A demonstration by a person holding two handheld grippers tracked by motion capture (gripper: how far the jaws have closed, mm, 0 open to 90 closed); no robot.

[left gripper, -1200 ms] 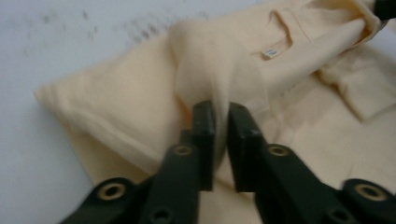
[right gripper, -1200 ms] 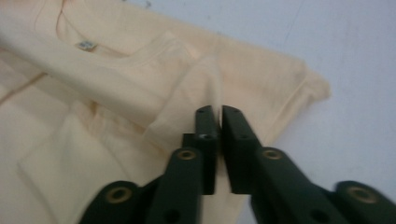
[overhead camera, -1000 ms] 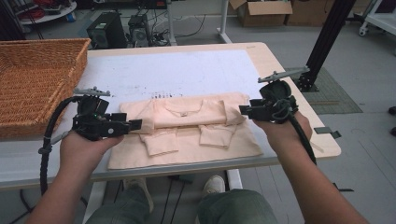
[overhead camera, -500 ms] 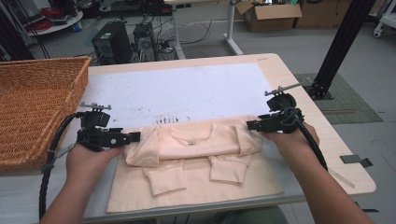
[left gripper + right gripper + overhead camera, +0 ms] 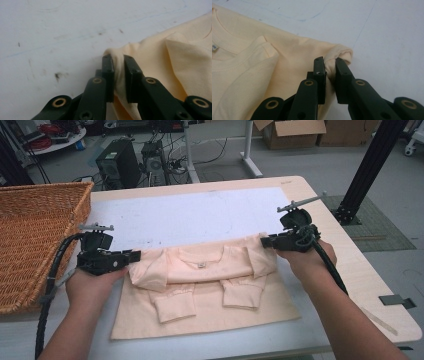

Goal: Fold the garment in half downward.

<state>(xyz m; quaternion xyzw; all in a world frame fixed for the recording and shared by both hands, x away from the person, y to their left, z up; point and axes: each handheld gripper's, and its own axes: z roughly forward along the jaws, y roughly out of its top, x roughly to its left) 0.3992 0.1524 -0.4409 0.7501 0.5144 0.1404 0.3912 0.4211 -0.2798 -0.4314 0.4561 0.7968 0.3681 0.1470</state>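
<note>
**A:** What can't you make out from where you sit?

**B:** In the high view my left gripper (image 5: 134, 256) has its tips buried under the bunched cloth, and the right gripper (image 5: 265, 241) is much the same. My forearms are cut off at the near edge. The wicker basket (image 5: 35, 240) on the left runs out of frame, so I can't see into all of it. The label inside the collar is too small to read.

**A:** And the garment?

**B:** A pale peach long-sleeved shirt (image 5: 200, 290), soft knit cotton by the look, lying on the white mat (image 5: 200, 215) that covers the wooden surface (image 5: 350, 270), toward the near side. Both sleeves are folded in over the front, cuffs pointing near. The hem lies flat at the near edge; the far edge is the shoulder line.

**A:** Are you gripping it?

**B:** Yes. In the left gripper view the black jaws have just been closing, and they are clenched on a puckered corner of the left shoulder (image 5: 117, 65). In the right gripper view the jaws have likewise just been closing, and they pinch a rolled fold at the right shoulder (image 5: 337, 57).

**A:** Textures?

**B:** The mat is matte, scuffed with dark flecks and faint blue lines. The basket is coarse woven cane.
</note>
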